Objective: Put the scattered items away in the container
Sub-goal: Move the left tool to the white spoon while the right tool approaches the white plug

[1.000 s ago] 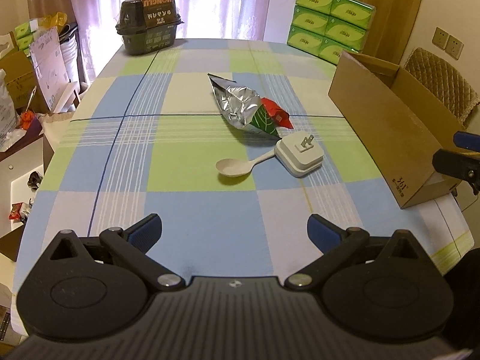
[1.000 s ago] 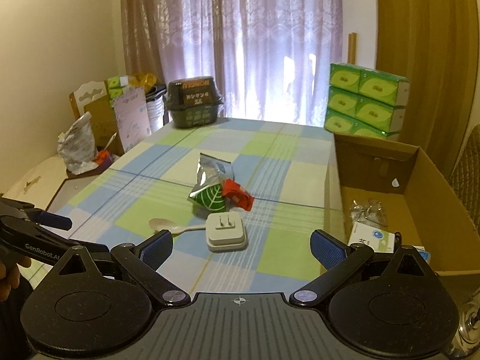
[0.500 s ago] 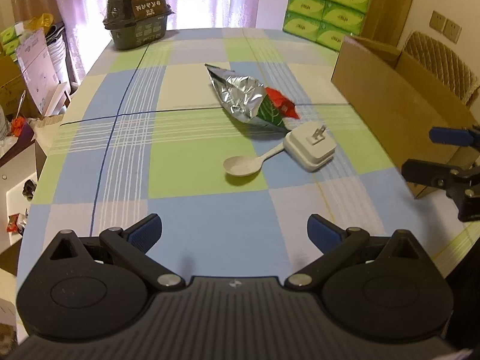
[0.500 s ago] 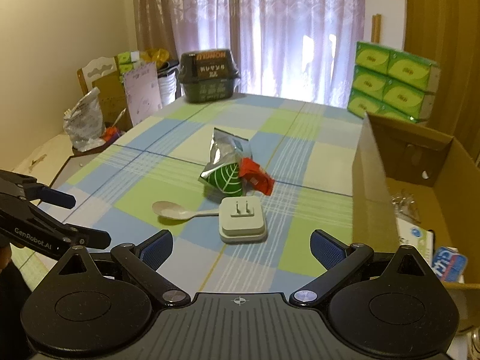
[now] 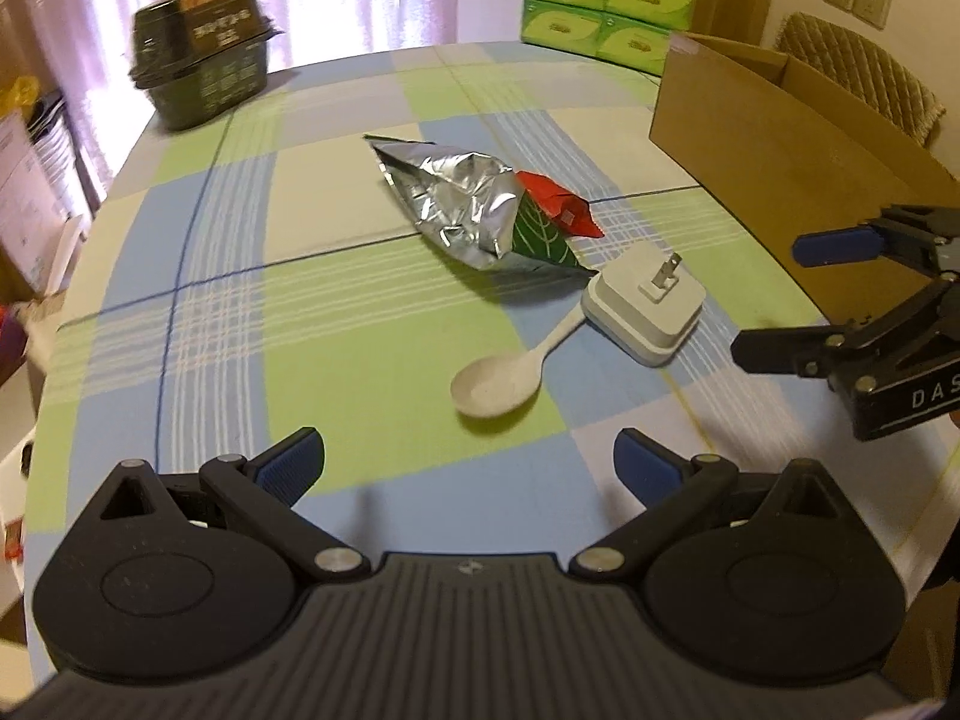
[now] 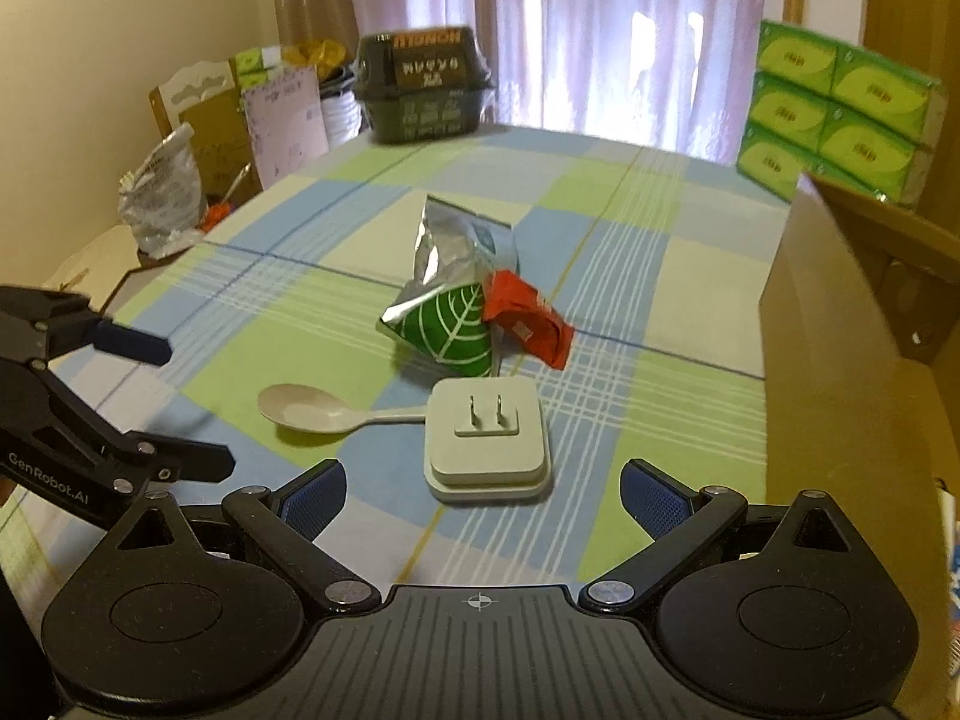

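While both claws gape wide and empty, the right gripper (image 6: 483,489) hovers over the charger (image 6: 487,447). Left gripper (image 5: 468,459) faces the spoon (image 5: 501,381); cardboard box (image 5: 774,138) contents hidden.

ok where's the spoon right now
The white spoon lies on the checked tablecloth, just ahead of the open left gripper; in both views its handle reaches the white plug adapter, near the foil snack bag.

My left gripper (image 5: 468,459) has its two blue-padded fingers (image 5: 291,461) spread wide apart, and nothing is between them. My right gripper (image 6: 483,495) is in the same state, fingers (image 6: 651,495) far from each other and empty. Each gripper appears in the other's camera from the side, with its jaws apart and pointing inward.
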### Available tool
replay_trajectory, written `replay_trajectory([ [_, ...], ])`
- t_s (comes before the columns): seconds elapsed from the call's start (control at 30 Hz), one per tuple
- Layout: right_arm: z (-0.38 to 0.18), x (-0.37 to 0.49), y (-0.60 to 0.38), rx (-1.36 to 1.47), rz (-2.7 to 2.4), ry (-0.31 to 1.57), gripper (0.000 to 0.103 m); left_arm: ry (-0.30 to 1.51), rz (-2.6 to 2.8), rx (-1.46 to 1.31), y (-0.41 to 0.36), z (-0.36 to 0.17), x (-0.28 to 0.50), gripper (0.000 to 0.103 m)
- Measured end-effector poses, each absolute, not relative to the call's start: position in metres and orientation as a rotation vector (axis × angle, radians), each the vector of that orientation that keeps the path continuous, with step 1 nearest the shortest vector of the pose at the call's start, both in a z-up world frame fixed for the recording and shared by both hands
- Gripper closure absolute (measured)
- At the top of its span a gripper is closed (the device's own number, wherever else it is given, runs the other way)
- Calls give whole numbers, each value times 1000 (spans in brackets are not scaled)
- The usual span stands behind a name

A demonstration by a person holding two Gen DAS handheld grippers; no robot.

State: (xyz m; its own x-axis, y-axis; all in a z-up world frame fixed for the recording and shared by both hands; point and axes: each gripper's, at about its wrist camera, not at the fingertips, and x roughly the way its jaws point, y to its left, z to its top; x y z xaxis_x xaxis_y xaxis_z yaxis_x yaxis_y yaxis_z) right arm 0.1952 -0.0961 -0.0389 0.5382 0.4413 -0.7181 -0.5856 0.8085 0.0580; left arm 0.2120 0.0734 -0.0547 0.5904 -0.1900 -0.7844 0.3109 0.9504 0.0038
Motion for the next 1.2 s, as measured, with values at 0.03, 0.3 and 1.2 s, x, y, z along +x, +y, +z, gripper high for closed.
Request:
replay_trajectory([
  [0.03, -41, 198, -96, -201, 618, 801, 1, 890, -312, 171, 72, -57, 216, 7],
  [0.3, -54, 217, -94, -199, 623, 838, 1, 871, -452, 320, 56, -73, 244, 14],
  [1.2, -70, 236, -80, -196, 640, 880, 1, 911, -560, 347, 43, -92, 262, 53],
])
